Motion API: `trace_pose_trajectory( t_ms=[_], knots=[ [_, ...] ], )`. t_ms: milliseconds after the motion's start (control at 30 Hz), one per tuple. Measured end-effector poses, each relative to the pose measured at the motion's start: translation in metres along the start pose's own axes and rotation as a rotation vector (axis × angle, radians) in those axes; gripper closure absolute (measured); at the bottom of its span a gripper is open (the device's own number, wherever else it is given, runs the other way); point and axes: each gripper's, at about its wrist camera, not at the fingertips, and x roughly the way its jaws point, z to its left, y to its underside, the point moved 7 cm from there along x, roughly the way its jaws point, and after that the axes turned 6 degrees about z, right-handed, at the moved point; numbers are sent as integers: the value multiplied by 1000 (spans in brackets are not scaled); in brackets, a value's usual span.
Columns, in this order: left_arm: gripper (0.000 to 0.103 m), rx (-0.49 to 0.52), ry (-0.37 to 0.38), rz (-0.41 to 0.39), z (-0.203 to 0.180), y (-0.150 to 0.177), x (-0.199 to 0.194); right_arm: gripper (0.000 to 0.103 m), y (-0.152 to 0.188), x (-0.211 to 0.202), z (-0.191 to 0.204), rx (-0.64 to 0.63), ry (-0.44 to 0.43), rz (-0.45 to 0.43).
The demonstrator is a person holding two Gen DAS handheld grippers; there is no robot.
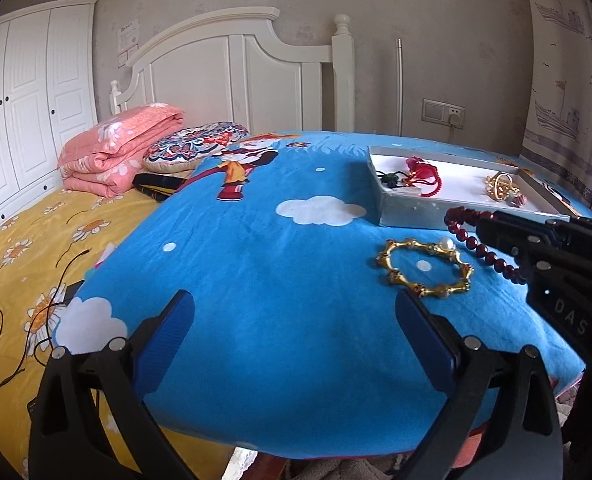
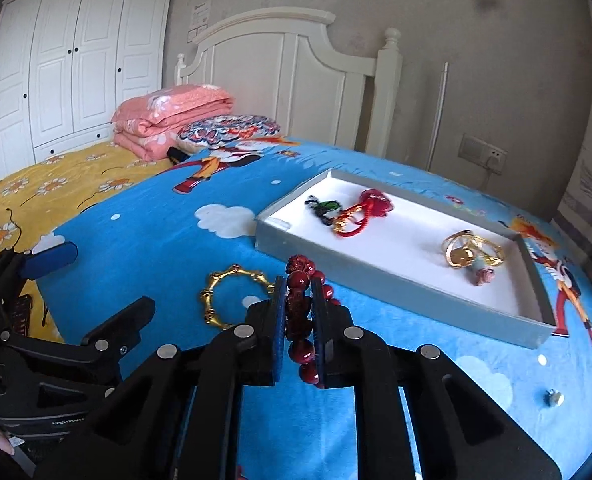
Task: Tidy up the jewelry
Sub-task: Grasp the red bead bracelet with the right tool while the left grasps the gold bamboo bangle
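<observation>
Left gripper (image 1: 294, 330): black angular frame, blue ribbed pads (image 1: 425, 340), round silver screws (image 1: 116, 345) at finger joints. Right gripper (image 2: 299, 308): same black linkage, blue pad edges, silver screws; white letters "DAS" on its side seen from left wrist camera.

A home bedroom: bed (image 1: 200, 280), headboard (image 1: 232, 72), wardrobe (image 1: 28, 96).

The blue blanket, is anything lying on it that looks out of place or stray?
Yes. A small silver metal piece lies alone on the blue blanket, apart from the gray tray that holds the other jewelry. What it is I cannot tell. The gold bracelet also sits outside the tray.
</observation>
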Motion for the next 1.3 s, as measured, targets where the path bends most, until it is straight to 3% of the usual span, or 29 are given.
trace_pose_trajectory(
  t_ms=[200, 367, 500, 633, 700, 833, 1033, 1067, 1167, 1300],
  knots=[
    [5, 77, 80, -5, -49, -14, 2, 91, 6, -33, -52, 97, 72, -57],
    [8, 129, 129, 45, -84, -19, 20, 91, 21, -45, -78, 144, 90, -62],
    [25, 182, 157, 96, -104, -16, 37, 91, 30, -48, -89, 173, 79, -61],
    [39, 253, 153, 76, -115, -14, 39, 90, 32, -48, -90, 184, 61, -68],
    [66, 245, 236, 100, -119, -10, 38, 90, 33, -48, -87, 181, 53, -67],
    [72, 251, 252, 95, -122, -8, 37, 90, 34, -47, -83, 176, 46, -61],
    [63, 234, 275, 131, -117, -17, 46, 90, 35, -46, -83, 186, 37, -58],
    [65, 246, 276, 132, -118, -17, 46, 90, 36, -45, -84, 186, 35, -57],
    [93, 258, 270, 114, -120, -16, 44, 90, 36, -44, -86, 192, 31, -56],
    [94, 223, 268, 74, -117, -15, 41, 90, 36, -44, -88, 200, 28, -56]
  ],
)
